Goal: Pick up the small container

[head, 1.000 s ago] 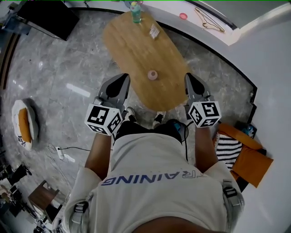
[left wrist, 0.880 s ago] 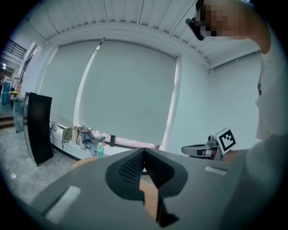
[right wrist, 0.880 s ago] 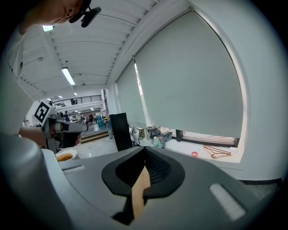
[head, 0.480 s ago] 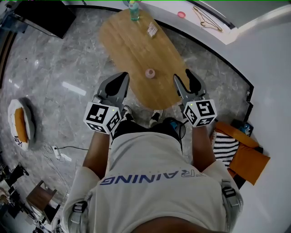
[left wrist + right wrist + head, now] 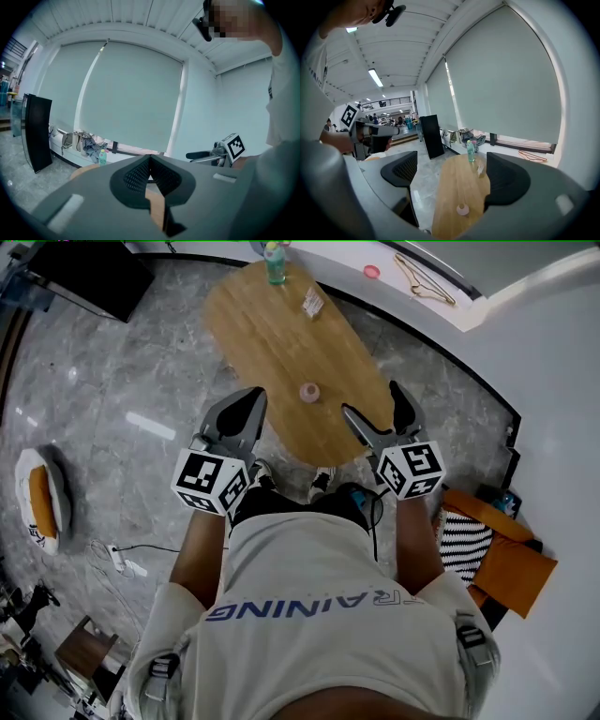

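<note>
Head view: small pink container [image 5: 310,392] stands alone on the near half of the oval wooden table [image 5: 272,343], same spot as a second ago. Nothing touches it.
Right gripper [image 5: 377,409] at its 4 o'clock, near but apart. Jaws were together a second ago; now opening, spread wide, nothing between the pads.
Right gripper view: container [image 5: 462,209] seen low in the gap, well ahead of the pads, on the table [image 5: 459,187].
Left gripper [image 5: 246,404] at the container's 9 o'clock, off the table edge, unchanged. Left gripper view: its fingers [image 5: 136,176] meet at the tips, empty.
Green bottle [image 5: 275,263] at the table's 12 o'clock end; small packet [image 5: 313,302] at the bottle's 4 o'clock.
</note>
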`<state>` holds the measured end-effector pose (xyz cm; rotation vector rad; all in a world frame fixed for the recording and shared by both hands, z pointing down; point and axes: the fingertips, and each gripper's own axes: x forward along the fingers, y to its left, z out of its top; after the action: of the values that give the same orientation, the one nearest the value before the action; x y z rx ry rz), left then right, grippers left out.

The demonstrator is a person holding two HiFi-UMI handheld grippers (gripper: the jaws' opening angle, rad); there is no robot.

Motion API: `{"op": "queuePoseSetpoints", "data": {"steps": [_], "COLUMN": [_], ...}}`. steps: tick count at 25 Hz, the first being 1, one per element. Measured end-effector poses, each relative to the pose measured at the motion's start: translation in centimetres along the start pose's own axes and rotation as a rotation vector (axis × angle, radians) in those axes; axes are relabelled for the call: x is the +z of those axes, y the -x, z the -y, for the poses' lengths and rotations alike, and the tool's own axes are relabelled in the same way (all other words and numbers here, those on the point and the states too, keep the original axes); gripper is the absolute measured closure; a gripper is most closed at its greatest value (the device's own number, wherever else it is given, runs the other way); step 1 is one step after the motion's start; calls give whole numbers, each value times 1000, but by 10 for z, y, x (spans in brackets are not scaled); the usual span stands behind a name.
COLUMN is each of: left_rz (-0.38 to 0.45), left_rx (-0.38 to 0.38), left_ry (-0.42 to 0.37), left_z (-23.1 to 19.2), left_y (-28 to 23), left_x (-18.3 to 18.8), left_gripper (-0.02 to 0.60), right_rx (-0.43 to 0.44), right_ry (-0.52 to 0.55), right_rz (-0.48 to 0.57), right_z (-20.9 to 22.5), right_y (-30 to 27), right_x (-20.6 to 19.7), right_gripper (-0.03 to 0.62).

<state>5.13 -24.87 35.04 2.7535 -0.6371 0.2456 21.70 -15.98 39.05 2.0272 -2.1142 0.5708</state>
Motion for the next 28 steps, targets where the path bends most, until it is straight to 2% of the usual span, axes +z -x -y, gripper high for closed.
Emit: {"op": "queuePoseSetpoints", "data": {"steps": [4,9,17,23,28], "left_rz": [-13,-52,-125,-181,-221], "left_rx": [0,11,36,34,34], "left_ry": [3,18,57,47,62], "left_z": [-2,-10,-32,-52,-68], "left_y": [0,0,-15,-49,-71], "left_x": [-5,-26,-82,-130,-175], "left_gripper": [581,581,581,581,581], "right_rx": [23,30,46,35,43], "right_ry": [-10,-5,0,-46,-36], "right_rz": [-25,-91,-217,-261,-320], "right_z": [-3,-3,4,22,31], "right_y": [-5,-22,-67,-120,-159], "right_x": [-10,-41,-122,-184,-241], "right_gripper": [111,111,111,111,109]}}
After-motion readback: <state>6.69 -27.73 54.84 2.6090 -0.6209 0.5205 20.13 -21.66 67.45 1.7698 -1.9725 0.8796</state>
